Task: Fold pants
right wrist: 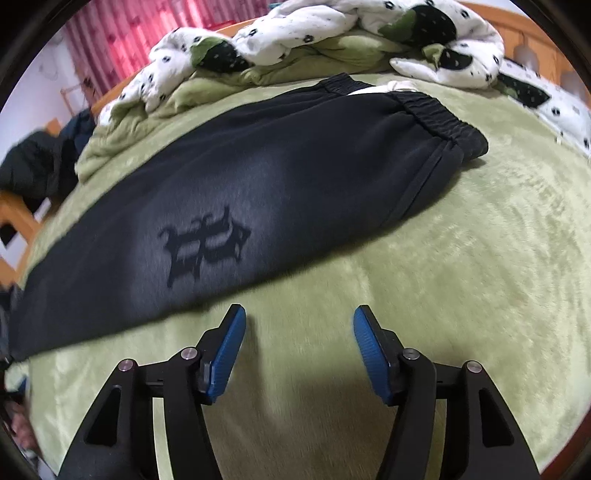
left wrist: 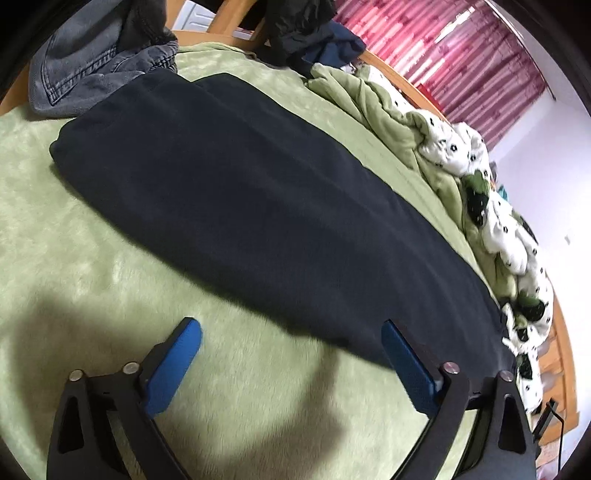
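A pair of black pants (left wrist: 229, 184) lies flat and lengthwise on a green fleece blanket (left wrist: 74, 236) that covers a bed. Seen from the left wrist, the left gripper (left wrist: 291, 328) hovers over the blanket with its jaws spread wide and nothing between them. The near edge of the pants runs just ahead of it, and its right fingertip overlaps that edge in view; I cannot tell whether they touch. Grey jeans (left wrist: 92, 66) sit bunched beyond the far left end of the pants.

Seen from the right wrist, the right gripper (right wrist: 299, 314) stands partly open and empty above bare blanket. The pants (right wrist: 258, 177) lie just ahead and to its left, printed emblem (right wrist: 205, 247) nearest, elastic waistband (right wrist: 439, 118) further off to the right. A rumpled white patterned quilt (right wrist: 332, 26) lies beyond.
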Motion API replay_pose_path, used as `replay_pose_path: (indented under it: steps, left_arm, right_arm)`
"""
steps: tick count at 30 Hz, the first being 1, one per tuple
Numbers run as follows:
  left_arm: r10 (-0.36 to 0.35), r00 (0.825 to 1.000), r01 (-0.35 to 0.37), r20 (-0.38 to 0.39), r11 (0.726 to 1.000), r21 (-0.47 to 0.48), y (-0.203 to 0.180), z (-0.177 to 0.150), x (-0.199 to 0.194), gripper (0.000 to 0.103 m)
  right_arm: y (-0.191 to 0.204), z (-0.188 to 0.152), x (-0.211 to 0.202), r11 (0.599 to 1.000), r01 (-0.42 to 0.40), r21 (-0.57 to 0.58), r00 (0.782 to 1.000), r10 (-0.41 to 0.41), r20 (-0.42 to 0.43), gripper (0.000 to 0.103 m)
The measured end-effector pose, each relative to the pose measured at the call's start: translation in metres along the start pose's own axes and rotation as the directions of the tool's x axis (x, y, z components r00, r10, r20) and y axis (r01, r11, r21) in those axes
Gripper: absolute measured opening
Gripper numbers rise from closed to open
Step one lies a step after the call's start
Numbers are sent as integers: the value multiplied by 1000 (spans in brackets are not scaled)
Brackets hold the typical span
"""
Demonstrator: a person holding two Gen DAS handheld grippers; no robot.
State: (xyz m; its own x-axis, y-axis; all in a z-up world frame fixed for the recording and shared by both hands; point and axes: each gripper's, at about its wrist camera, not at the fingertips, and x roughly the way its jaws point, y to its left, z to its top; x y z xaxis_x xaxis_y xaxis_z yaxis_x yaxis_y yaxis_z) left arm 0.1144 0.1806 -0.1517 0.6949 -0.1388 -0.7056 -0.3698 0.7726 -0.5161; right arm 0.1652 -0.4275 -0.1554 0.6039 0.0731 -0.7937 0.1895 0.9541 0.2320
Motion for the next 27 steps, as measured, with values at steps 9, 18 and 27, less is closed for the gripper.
replay_pose_path:
  steps: [9,18,27]
  left_arm:
    - [20,1000,-20,-6,999,-40,5,22,18,62]
    - [37,999,-37,12,999,1,-11,43,7,13]
    - [64,986,-103,156,962,252,-87,101,-4,13]
  right_arm:
    - [-7,28,23,979,-129,161,992,128,13,61]
    - [32,55,33,999,31,17,998,-32,49,20]
    - [64,112,-2,993,-20,-113,984,40,176,18]
